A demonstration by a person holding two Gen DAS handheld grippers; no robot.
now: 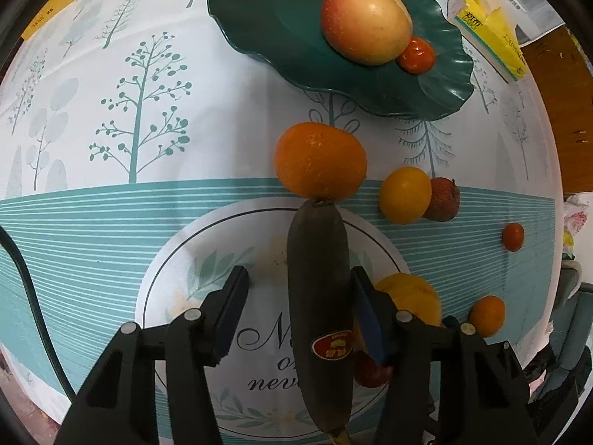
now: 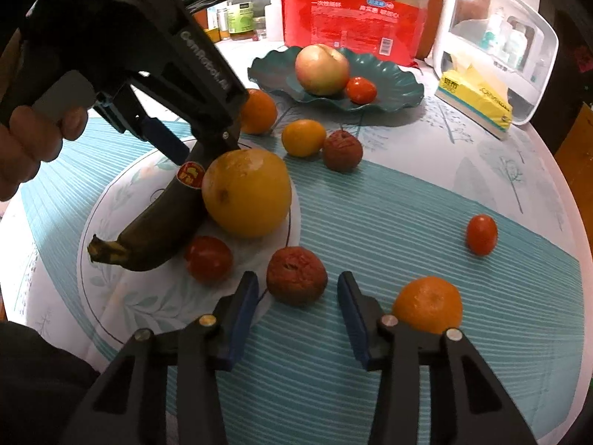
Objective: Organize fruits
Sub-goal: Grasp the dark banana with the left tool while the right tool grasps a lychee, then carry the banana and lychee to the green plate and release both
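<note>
A blackened banana point(image 1: 318, 296) with a red sticker lies on the tablecloth, its tip against a large orange point(image 1: 320, 161). My left gripper point(image 1: 299, 285) points down over it, open. Its right pad touches the peel and the left pad stands clear. In the right wrist view my right gripper point(image 2: 298, 285) is open around a wrinkled dark red fruit point(image 2: 296, 276), with small gaps on both sides. A green wavy plate point(image 2: 400, 92) at the back holds an apple point(image 2: 321, 69) and a tomato point(image 2: 361, 90).
Loose fruit lies around: a big yellow citrus point(image 2: 246, 193), a red tomato point(image 2: 208, 259), a mandarin point(image 2: 428, 304), another tomato point(image 2: 481, 234), a small orange point(image 2: 304, 137) and a second wrinkled fruit point(image 2: 341, 150). A yellow tissue box point(image 2: 478, 104) and a red package point(image 2: 352, 26) stand behind.
</note>
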